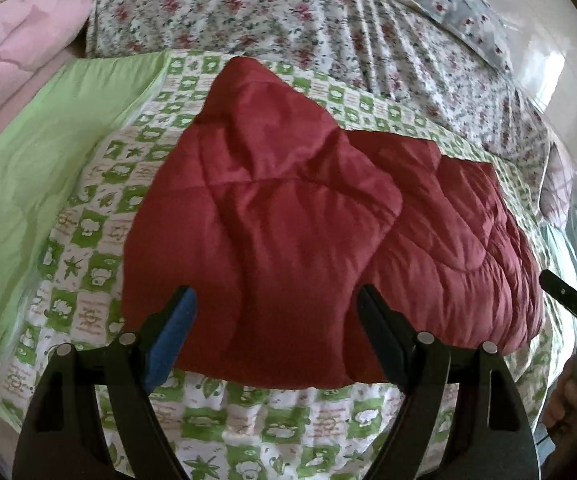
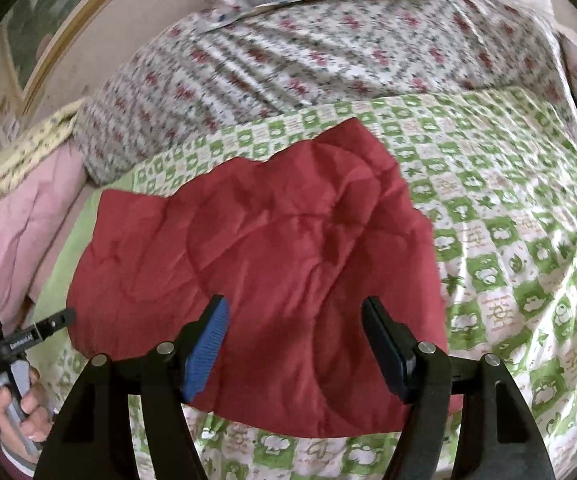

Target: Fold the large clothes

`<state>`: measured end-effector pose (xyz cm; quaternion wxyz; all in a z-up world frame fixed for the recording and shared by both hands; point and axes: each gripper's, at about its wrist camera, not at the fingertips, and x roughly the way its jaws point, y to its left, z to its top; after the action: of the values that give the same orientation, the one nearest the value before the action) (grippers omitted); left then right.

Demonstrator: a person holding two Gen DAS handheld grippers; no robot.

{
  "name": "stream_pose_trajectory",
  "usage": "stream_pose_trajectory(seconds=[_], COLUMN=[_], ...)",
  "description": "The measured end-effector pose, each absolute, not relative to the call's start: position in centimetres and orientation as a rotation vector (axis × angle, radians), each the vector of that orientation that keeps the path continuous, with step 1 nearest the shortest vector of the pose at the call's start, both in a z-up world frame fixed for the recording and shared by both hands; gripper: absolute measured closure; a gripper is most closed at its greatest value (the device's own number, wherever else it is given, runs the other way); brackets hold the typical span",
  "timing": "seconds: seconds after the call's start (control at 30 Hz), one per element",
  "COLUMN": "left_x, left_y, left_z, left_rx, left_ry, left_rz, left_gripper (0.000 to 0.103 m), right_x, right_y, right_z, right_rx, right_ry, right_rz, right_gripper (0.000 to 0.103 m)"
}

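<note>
A dark red quilted garment [image 1: 288, 208] lies folded on a green-and-white patterned sheet [image 1: 272, 432] on the bed. One flap is folded over the rest, its edge running down the middle. My left gripper [image 1: 276, 300] is open and empty, hovering over the garment's near edge. In the right wrist view the same red garment [image 2: 264, 256] fills the middle, and my right gripper [image 2: 294, 312] is open and empty above its near part. The blue pads [image 2: 208, 344] touch nothing.
A floral quilt [image 1: 272, 12] is bunched at the bed's far side. A plain green cover [image 1: 40, 168] and pink bedding [image 1: 12, 52] lie left. The other hand-held device shows at each view's edge [image 2: 4, 344]. A framed picture [image 2: 48, 40] hangs on the wall.
</note>
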<state>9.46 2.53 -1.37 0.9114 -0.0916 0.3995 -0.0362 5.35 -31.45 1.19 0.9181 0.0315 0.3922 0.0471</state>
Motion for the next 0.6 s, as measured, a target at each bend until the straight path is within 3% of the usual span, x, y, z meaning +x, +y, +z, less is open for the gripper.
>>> stream_pose_trajectory(seconds=[0.6], left_x=[11.4], left_y=[-1.1], left_z=[-2.4], left_rx=[-0.012], left_ry=[0.833], left_rz=[-0.078], left_gripper=[0.021], right_x=[7.1], right_y=[-26.7], right_z=[-1.1], right_rx=[-0.075], right_ry=[0.863], right_rz=[0.151], right_gripper=[0.027])
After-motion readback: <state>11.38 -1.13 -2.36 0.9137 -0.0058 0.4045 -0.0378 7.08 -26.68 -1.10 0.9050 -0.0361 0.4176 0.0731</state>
